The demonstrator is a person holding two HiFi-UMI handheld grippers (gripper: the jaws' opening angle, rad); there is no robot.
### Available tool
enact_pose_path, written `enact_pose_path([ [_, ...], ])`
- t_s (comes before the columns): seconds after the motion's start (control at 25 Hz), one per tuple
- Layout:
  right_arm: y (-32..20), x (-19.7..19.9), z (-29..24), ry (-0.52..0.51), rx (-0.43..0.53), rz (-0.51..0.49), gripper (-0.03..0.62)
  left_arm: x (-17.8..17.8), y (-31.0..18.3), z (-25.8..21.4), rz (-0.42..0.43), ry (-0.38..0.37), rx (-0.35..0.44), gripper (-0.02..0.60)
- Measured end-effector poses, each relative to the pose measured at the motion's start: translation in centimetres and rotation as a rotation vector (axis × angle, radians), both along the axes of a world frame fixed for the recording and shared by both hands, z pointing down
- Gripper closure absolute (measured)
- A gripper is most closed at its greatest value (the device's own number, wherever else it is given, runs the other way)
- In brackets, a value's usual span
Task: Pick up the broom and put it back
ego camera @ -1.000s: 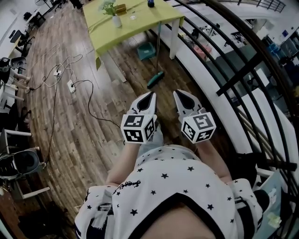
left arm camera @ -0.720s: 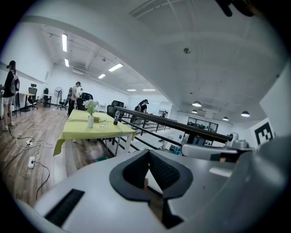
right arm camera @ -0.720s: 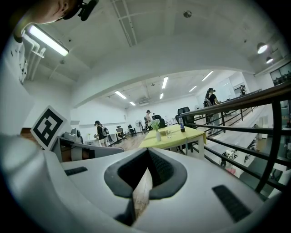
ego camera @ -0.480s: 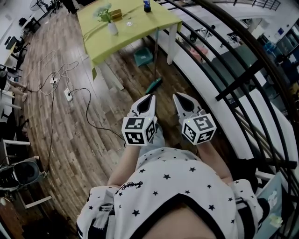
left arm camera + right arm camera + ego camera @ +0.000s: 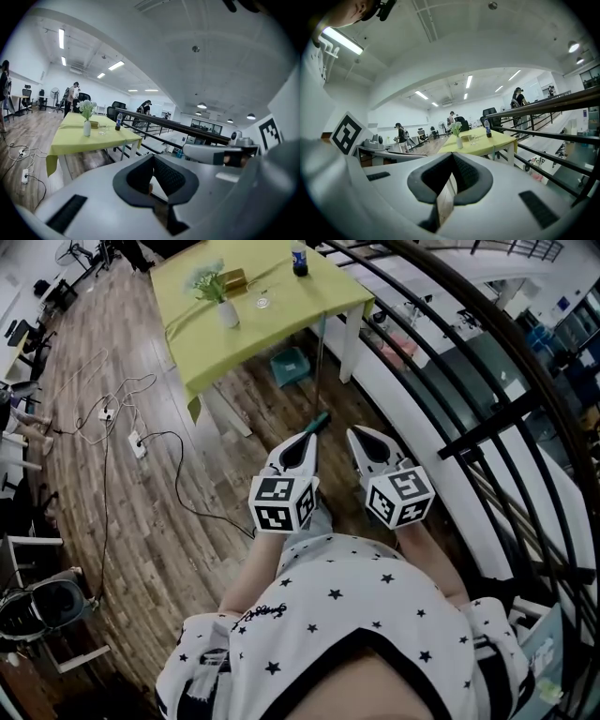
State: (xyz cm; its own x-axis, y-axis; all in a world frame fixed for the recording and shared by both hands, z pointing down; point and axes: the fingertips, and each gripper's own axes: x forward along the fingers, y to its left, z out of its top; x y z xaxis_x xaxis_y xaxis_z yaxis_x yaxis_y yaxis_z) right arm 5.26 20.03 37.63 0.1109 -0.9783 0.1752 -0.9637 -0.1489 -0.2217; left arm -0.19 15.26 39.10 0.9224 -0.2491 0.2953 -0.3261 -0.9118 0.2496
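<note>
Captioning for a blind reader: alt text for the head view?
Seen from above, the left gripper and right gripper, both shut, point toward a broom on the wood floor by a green table; a railing runs at right.

The person's left white two-jaw gripper with dark pads [image 5: 306, 437] and the matching right white two-jaw gripper [image 5: 358, 435] are held out side by side in front of the torso, near each other but apart, both pointing ahead and tipped slightly downward. Each has its jaws closed together with nothing between the pads. The bare left forearm [image 5: 246, 585] and bare right forearm [image 5: 439, 563] run back from the black-and-white marker cubes [image 5: 281, 502] toward the body.
</note>
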Motion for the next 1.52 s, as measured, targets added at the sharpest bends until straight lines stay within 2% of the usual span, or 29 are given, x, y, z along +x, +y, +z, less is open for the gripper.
enact_pose_path([
  [0.56, -10.9, 5.5, 0.1, -0.003, -0.029, 0.004, 0.600, 5.2, -10.9, 0.3, 0.007, -0.018, -0.012, 0.569],
  [1.16, -20.4, 11.1, 1.4, 0.002, -0.062, 0.086, 0.600, 8.9, -20.8, 2.7, 0.044, -0.045, -0.016, 0.569],
  [1.4, -23.7, 12.5, 3.3, -0.009, -0.138, 0.066, 0.600, 9.9, -24.1, 3.3, 0.036, -0.059, -0.026, 0.569],
  [1.52, -24.5, 13.5, 3.9, -0.002, -0.146, 0.075, 0.600, 10.4, -25.3, 4.1, 0.020, -0.076, -0.046, 0.569],
])
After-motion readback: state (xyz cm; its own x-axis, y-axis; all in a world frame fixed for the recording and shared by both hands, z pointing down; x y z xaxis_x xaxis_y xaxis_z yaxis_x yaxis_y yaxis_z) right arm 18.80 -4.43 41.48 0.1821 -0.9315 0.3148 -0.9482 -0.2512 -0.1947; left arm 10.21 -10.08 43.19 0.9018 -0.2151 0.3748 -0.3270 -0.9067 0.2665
